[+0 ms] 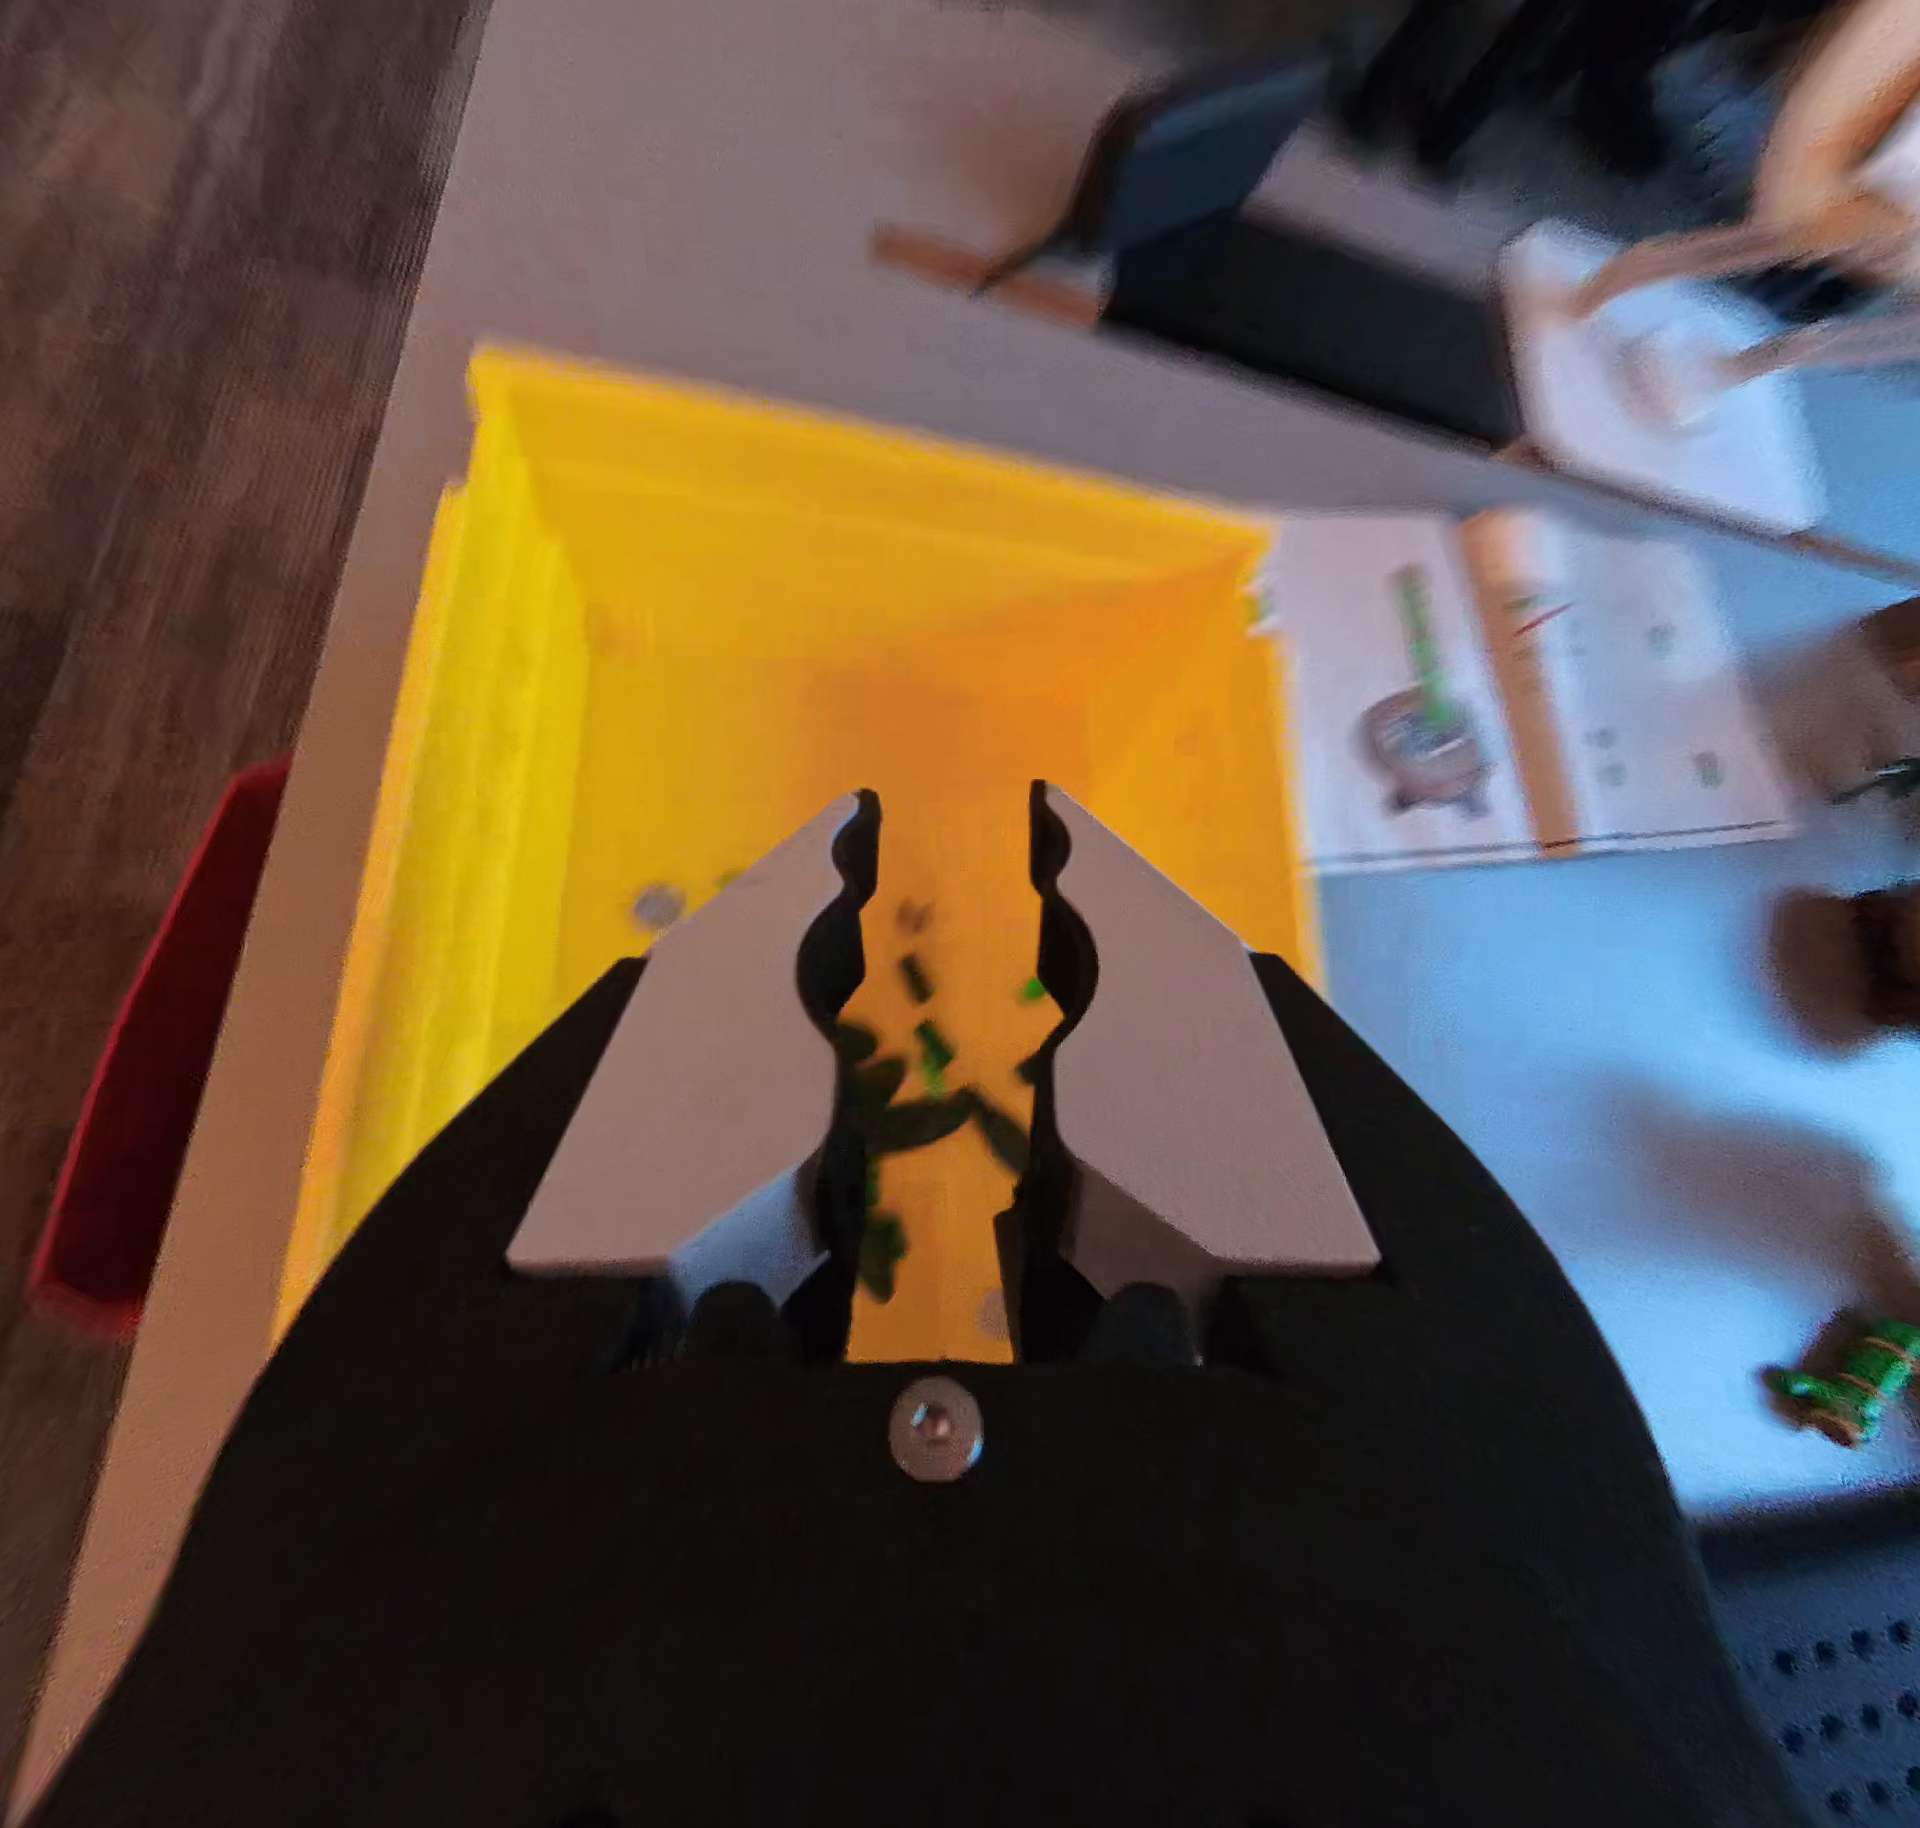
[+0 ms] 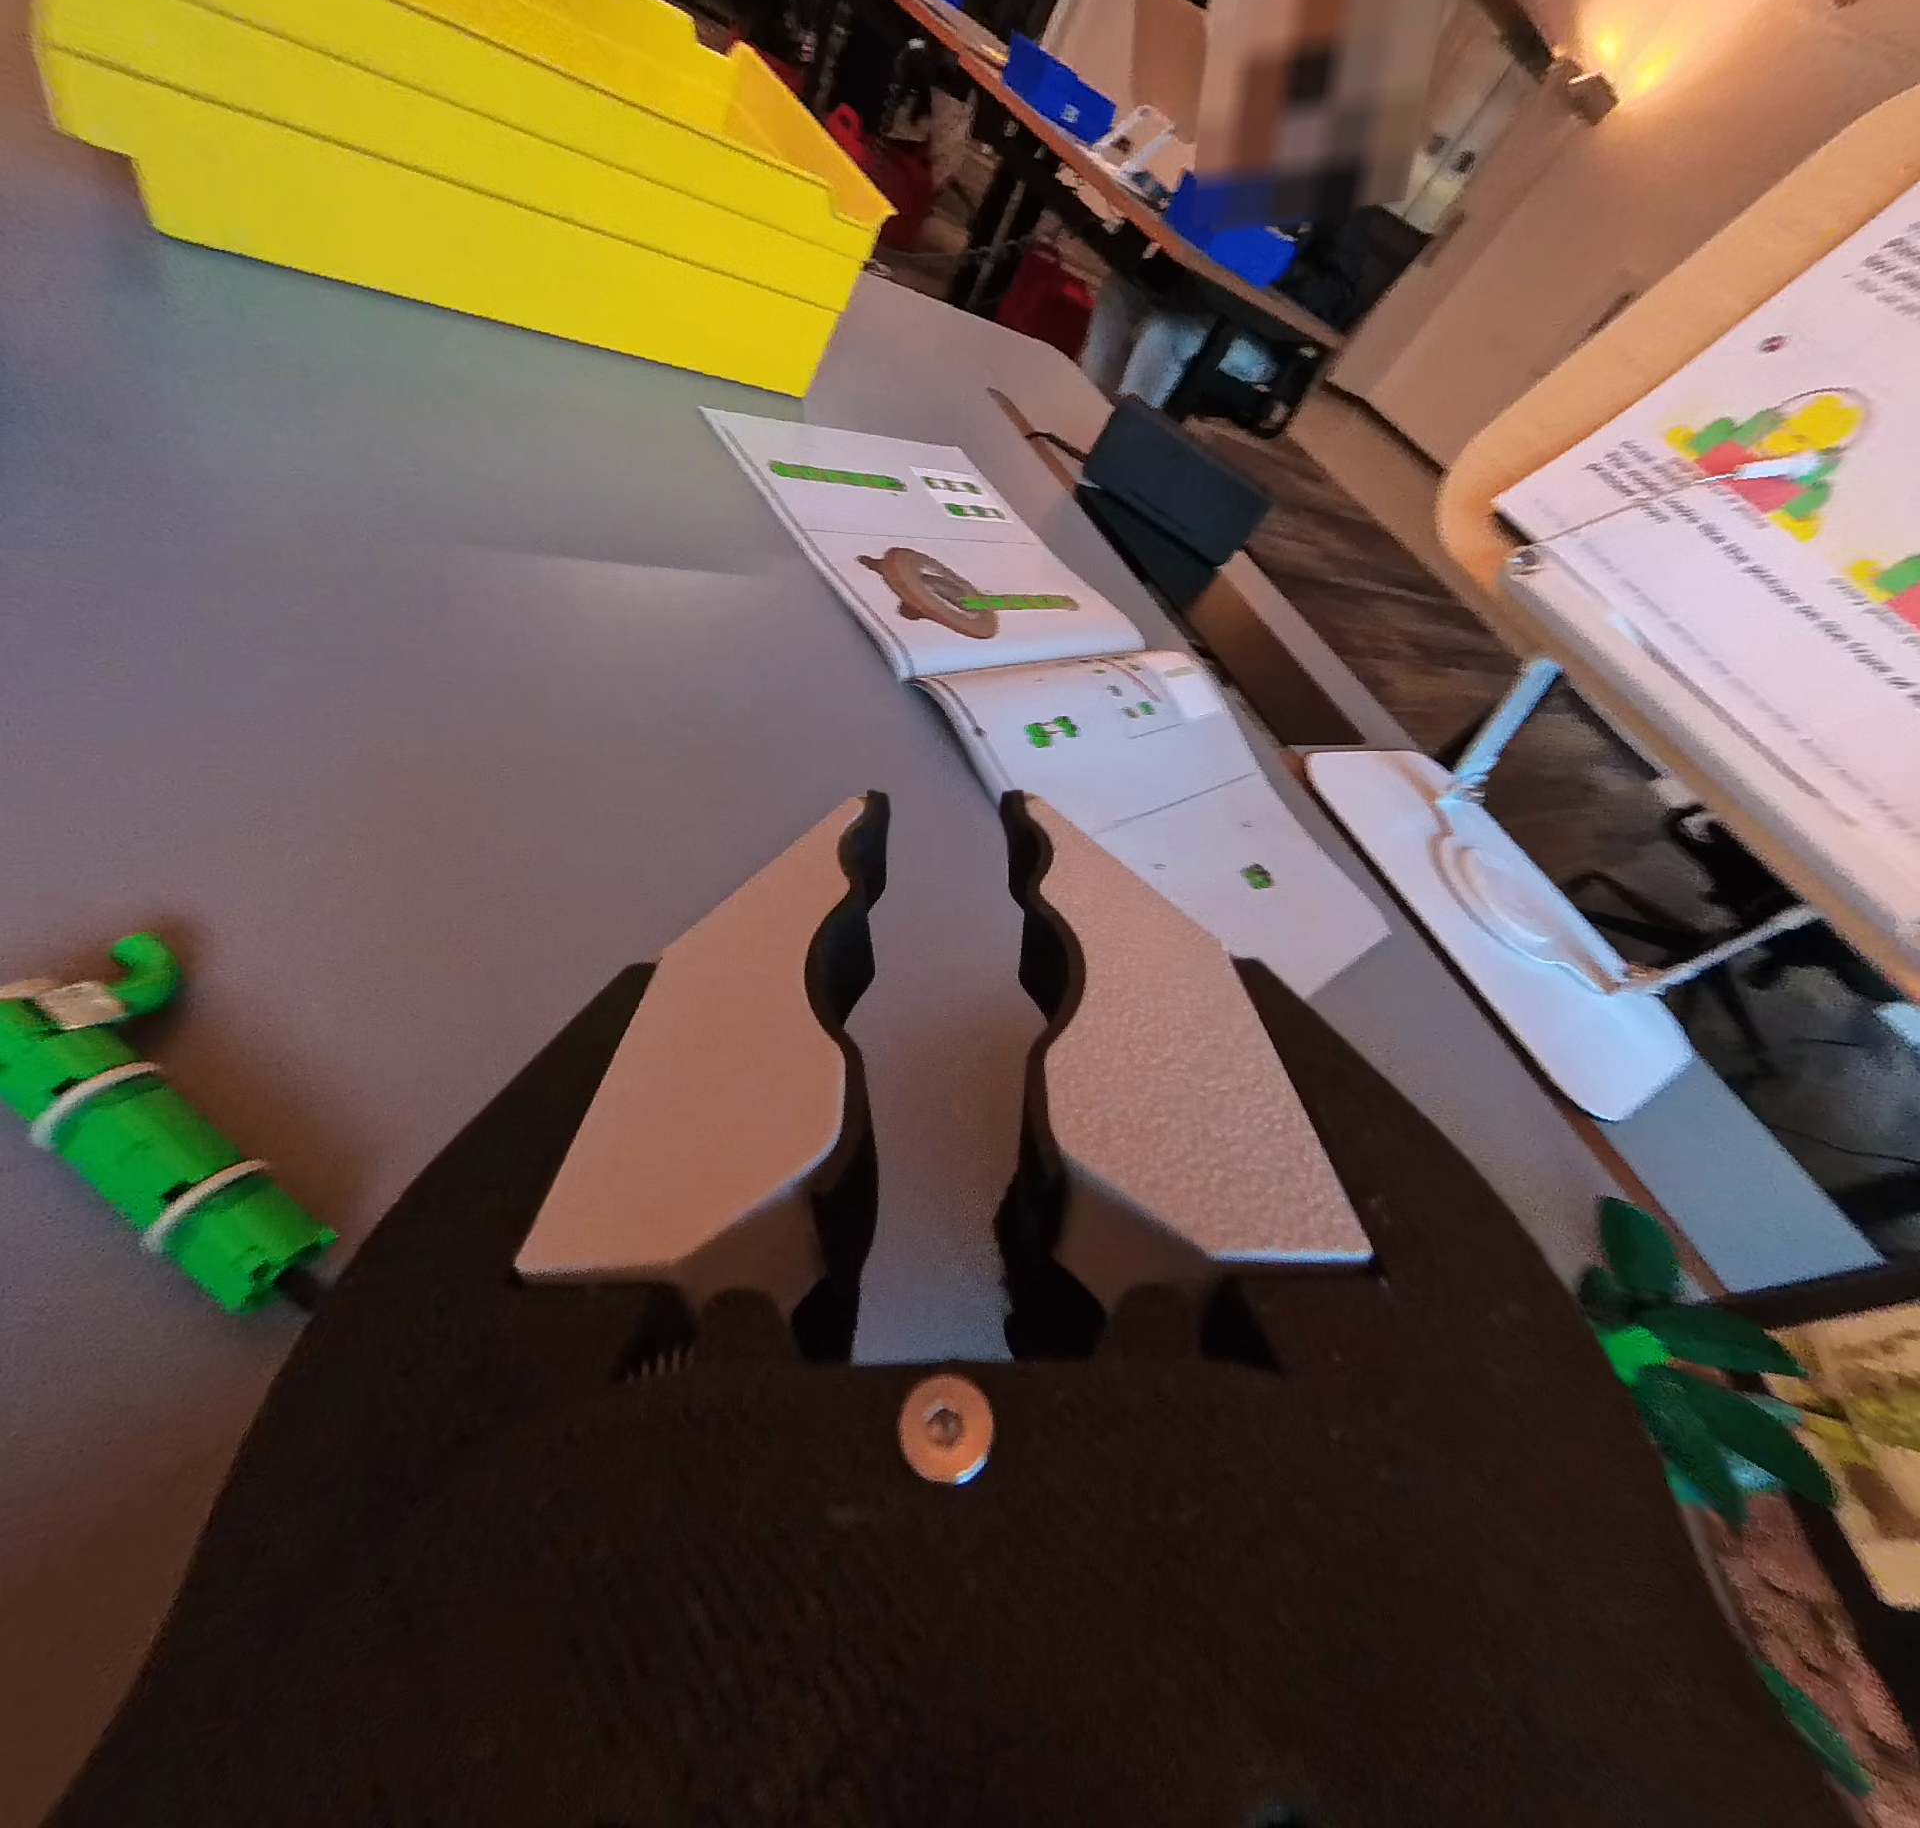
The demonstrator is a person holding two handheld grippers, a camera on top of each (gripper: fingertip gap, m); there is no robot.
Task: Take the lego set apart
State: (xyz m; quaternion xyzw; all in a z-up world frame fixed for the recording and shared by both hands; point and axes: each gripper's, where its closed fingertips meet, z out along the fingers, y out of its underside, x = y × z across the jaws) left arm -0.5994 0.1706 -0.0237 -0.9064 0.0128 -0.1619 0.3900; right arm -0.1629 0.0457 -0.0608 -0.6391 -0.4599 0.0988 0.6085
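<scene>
My left gripper (image 1: 954, 802) is open and empty, held above the yellow bin (image 1: 520, 739). Several loose green lego pieces (image 1: 914, 1103) lie on the bin's floor, seen between the fingers. A green lego stalk (image 1: 1849, 1389) lies on the table to the right of the bin. My right gripper (image 2: 945, 807) is open and empty, low over the grey table (image 2: 416, 687). The same green stalk with pale rings (image 2: 145, 1124) lies to its left. A lego plant with dark green leaves on a brown base (image 2: 1704, 1383) shows at the right edge, partly hidden by the gripper body.
An open instruction booklet (image 2: 997, 625) lies on the table beyond the right gripper, and it shows in the left wrist view (image 1: 1538, 698). The yellow bin (image 2: 468, 178) stands at the back left. A white stand (image 2: 1496, 926) holds a board with a printed sheet (image 2: 1787, 490). A red bin (image 1: 156, 1051) sits beyond the table edge. Left tips to right tips: about 45 cm. To the green lego stalk (image 1: 1849, 1389): right tips about 15 cm, left tips about 45 cm.
</scene>
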